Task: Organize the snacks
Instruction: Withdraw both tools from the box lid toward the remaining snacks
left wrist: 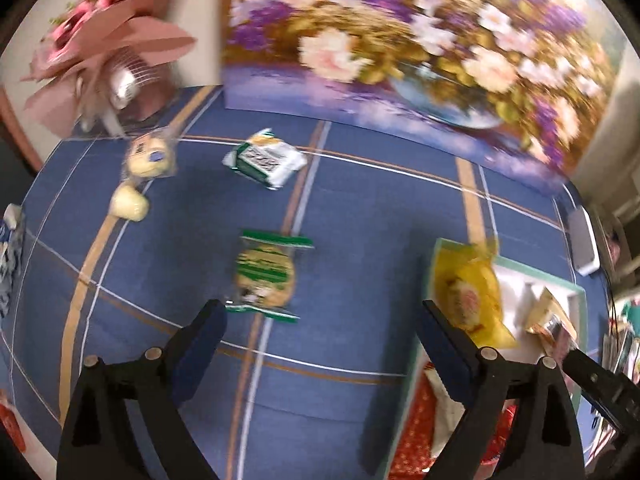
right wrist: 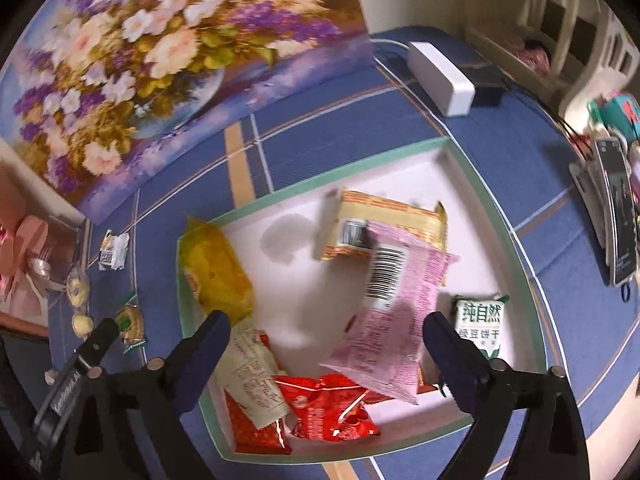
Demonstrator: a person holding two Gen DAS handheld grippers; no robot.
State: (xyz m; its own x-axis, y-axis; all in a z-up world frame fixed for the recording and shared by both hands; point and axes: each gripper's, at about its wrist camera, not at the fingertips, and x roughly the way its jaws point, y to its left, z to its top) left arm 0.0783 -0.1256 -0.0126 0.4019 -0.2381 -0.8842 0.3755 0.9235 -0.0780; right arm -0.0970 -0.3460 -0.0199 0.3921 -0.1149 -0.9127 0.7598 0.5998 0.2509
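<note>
My left gripper (left wrist: 323,312) hangs open over the blue checked cloth, with nothing between its fingers. A round cookie packet (left wrist: 266,276) with green ends lies just beyond its left fingertip. Further off are a white-green packet (left wrist: 266,160) and pale wrapped sweets (left wrist: 150,156). My right gripper (right wrist: 327,320) is open above the white tray (right wrist: 496,216) with the green rim. A pink packet (right wrist: 400,304) lies tilted between its fingers, and the pads do not press on it. The tray also holds a yellow packet (right wrist: 216,272), a cream-orange packet (right wrist: 388,216), red packets (right wrist: 328,408) and a green-white biscuit packet (right wrist: 480,324).
A large floral painting (left wrist: 400,40) stands along the back of the table. A pink bouquet (left wrist: 104,40) sits at the far left. A white box (right wrist: 440,76) and a black adapter lie at the back right. A phone on a stand (right wrist: 618,216) is at the right edge.
</note>
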